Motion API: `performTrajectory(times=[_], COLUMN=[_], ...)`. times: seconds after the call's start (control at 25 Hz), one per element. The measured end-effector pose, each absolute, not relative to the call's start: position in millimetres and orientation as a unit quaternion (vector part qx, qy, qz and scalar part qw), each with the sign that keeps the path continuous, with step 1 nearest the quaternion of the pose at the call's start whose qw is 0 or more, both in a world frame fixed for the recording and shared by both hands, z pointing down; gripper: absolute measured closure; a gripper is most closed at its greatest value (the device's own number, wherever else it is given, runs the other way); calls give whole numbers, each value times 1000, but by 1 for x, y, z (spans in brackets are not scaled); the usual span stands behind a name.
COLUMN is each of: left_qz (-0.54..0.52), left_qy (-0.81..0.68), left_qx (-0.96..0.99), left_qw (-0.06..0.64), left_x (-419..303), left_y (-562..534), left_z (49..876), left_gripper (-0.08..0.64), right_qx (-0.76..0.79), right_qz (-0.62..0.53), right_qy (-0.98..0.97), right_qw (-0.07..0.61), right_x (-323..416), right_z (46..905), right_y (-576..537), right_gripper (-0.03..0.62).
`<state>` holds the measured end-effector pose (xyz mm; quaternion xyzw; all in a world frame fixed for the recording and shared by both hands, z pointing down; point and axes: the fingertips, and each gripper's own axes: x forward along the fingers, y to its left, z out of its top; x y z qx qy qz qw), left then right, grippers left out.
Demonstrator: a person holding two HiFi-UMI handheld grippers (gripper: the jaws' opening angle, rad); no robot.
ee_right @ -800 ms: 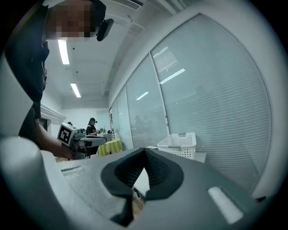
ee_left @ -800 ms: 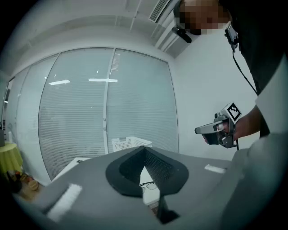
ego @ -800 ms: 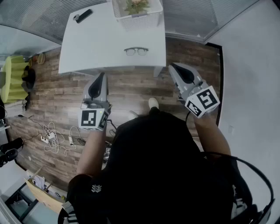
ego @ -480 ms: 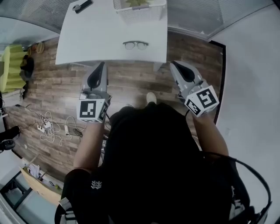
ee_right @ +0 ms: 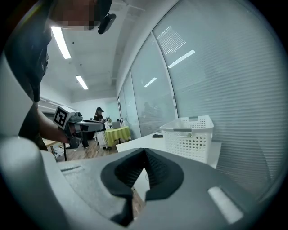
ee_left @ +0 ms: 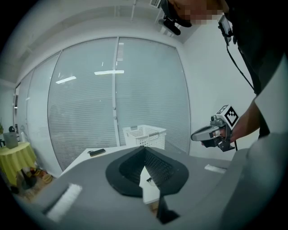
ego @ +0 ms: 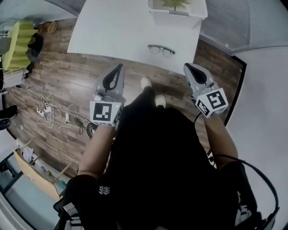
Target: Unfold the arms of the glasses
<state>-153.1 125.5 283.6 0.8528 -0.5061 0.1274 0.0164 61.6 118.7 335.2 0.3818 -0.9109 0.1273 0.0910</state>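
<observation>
**Head view.** The glasses [ego: 161,50] lie on the white table [ego: 112,31], near its front edge and just in front of the white basket [ego: 177,12]. The top of the frame cuts the basket off. At this size it is not clear whether the arms of the glasses are folded. The left gripper [ego: 118,68] and the right gripper [ego: 189,68] are held over the wooden floor [ego: 67,85], short of the table and well apart from the glasses. The person's dark torso [ego: 157,157] hides most of the lower frame, and two shoes [ego: 146,82] show beyond it.

**Left gripper view.** The two black pads [ee_left: 155,168] of the left gripper [ee_left: 144,149] meet at their tips. Nothing is held between them. A narrow wedge of table shows in the gap behind the tips, with the glasses [ee_left: 151,180] visible there as a small dark outline, their arms unreadable. The basket [ee_left: 144,134] and a flat dark object [ee_left: 96,152] stand on the table beyond. The right gripper [ee_left: 211,133] appears at the right, in a hand.

**Right gripper view.** The pads [ee_right: 159,170] of the right gripper [ee_right: 145,152] also touch at the tips and are empty. The glasses are at most a faint trace in the gap. The basket [ee_right: 189,134] stands on the table [ee_right: 139,143]. The left gripper [ee_right: 85,127] shows at the left.
</observation>
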Motion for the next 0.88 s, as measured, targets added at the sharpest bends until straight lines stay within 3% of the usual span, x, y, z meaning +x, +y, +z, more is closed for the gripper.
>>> performTrajectory(times=[0.56, 0.88], left_qz=[127, 146], left_qy=[-430, -415], left_qx=[893, 897], left_qw=[32, 50], left_x=[-172, -156], left_y=[-13, -35], left_z=[339, 369], left_gripper=[555, 555], right_qx=[306, 232], right_qz=[103, 124], right_qy=[-910, -912], right_qw=[261, 315], right_x=[-18, -31], right_z=[415, 467], right_y=[21, 0], right_gripper=[592, 592])
